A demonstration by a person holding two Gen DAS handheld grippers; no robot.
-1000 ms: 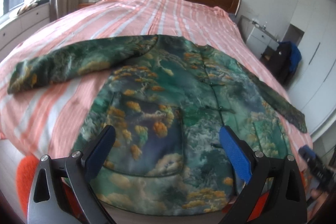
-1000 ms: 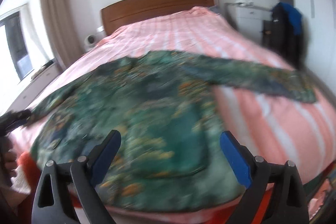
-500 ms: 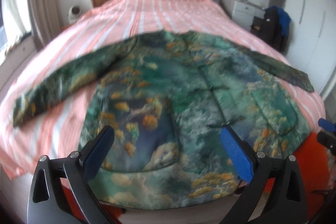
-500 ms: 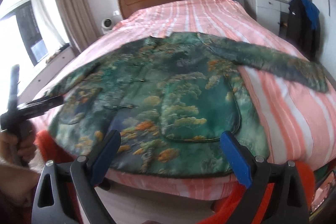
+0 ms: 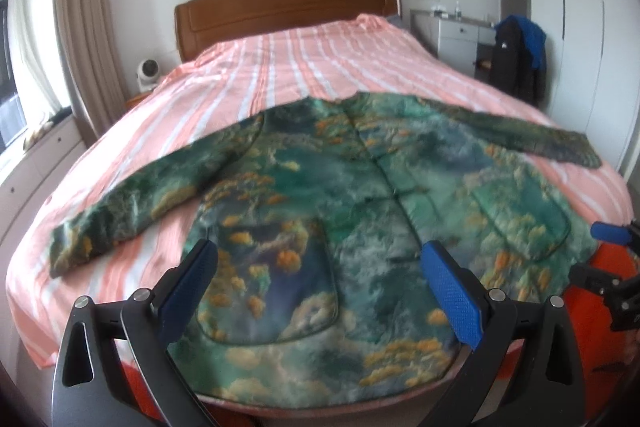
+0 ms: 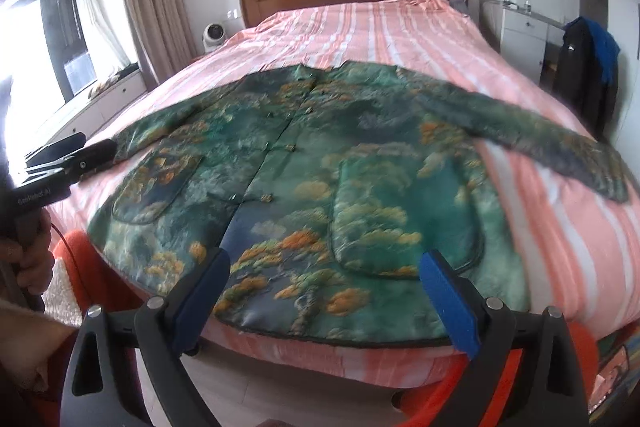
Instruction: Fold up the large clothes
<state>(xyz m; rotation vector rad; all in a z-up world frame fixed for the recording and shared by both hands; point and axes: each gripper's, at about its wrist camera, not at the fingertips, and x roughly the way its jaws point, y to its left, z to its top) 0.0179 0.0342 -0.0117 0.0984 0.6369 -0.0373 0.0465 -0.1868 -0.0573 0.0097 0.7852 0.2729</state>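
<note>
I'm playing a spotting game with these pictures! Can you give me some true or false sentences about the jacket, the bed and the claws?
1. The green jacket lies spread out flat with both sleeves stretched to the sides. True.
2. The left claw is squeezing the jacket's hem. False: its fingers are wide apart and nothing is between them.
3. The bed cover is pink with white stripes. True.
4. The right claw is shut on a sleeve. False: it is open and holds nothing.
5. The jacket is already folded in half. False: it is fully unfolded, with both front pockets showing.
</note>
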